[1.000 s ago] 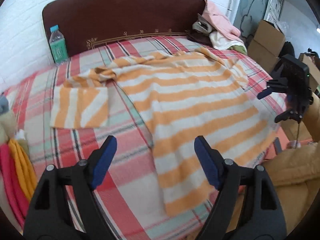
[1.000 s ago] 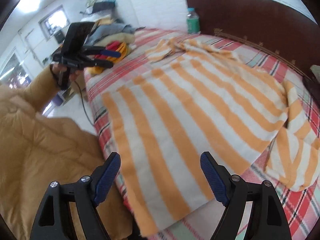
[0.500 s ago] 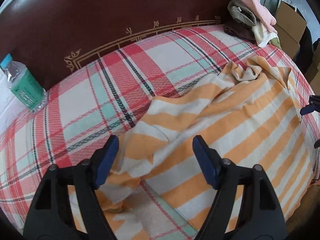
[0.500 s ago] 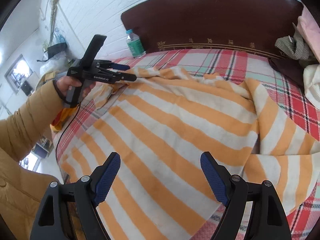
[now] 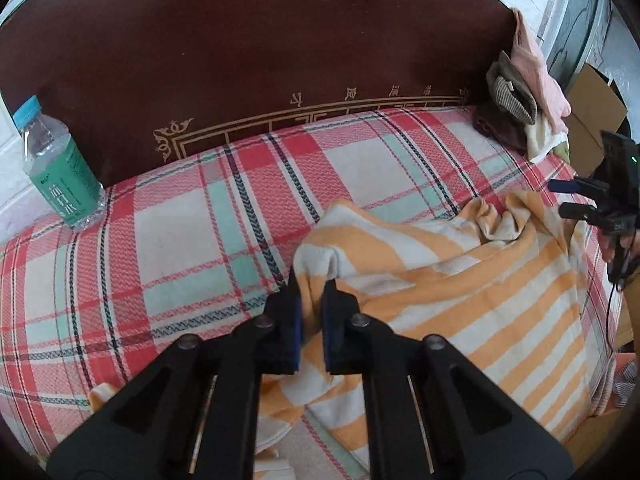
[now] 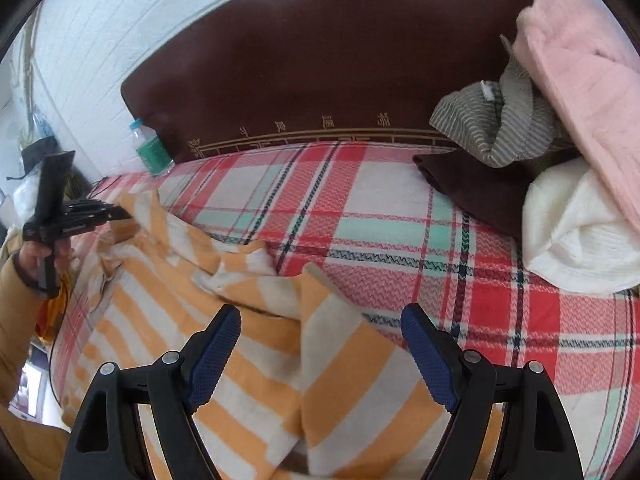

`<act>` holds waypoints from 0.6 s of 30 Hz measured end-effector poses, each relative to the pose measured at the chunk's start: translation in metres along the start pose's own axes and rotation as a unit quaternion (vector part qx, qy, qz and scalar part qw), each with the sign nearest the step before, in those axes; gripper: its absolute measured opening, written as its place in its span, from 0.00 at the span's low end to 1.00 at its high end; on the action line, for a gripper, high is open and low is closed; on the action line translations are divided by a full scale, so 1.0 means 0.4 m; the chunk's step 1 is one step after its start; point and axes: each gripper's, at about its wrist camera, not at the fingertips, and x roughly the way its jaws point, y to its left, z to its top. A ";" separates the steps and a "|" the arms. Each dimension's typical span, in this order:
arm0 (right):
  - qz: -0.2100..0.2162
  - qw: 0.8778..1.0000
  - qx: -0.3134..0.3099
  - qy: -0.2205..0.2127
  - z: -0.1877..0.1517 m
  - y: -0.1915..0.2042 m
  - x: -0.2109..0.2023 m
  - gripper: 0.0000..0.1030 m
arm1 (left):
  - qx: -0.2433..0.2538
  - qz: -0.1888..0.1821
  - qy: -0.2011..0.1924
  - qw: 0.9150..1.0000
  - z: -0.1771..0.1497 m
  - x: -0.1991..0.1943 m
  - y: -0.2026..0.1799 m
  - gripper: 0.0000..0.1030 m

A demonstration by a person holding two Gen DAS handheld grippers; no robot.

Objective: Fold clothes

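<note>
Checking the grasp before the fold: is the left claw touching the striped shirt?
Touching. The left wrist view shows the left claw shut on a fold of the striped shirt.

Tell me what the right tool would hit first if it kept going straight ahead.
Probably the orange striped shirt lying between its open fingers, then the plaid bedspread beyond; depth is hard to judge.

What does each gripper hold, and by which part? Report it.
The left gripper is shut on the orange-striped shirt, pinching a fold at its shoulder end. The right gripper is open above the shirt, holding nothing.
</note>
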 end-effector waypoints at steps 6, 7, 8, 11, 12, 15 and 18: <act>0.023 0.997 -0.047 0.056 0.038 0.025 0.109 0.75 | 0.033 -0.018 0.044 0.998 -0.010 0.061 -0.017 0.09; 0.022 0.996 -0.057 0.065 0.039 0.035 0.122 0.65 | 0.032 -0.017 0.048 0.998 -0.010 0.071 -0.016 0.09; 0.020 0.994 -0.069 0.078 0.039 0.045 0.137 0.60 | 0.030 -0.015 0.054 0.998 -0.011 0.081 -0.015 0.09; 0.003 0.991 -0.104 0.088 0.038 0.075 0.152 0.23 | 0.022 -0.002 0.057 0.998 -0.011 0.093 -0.012 0.09; -0.010 0.990 -0.114 0.083 0.039 0.083 0.145 0.12 | 0.017 0.003 0.051 0.999 -0.008 0.088 -0.008 0.09; -0.044 0.990 -0.122 0.055 0.053 0.089 0.098 0.07 | -0.010 0.012 0.021 1.000 0.013 0.052 0.016 0.09; -0.065 0.994 -0.086 -0.005 0.088 0.058 0.027 0.05 | -0.035 0.021 -0.012 0.999 0.040 0.003 0.042 0.09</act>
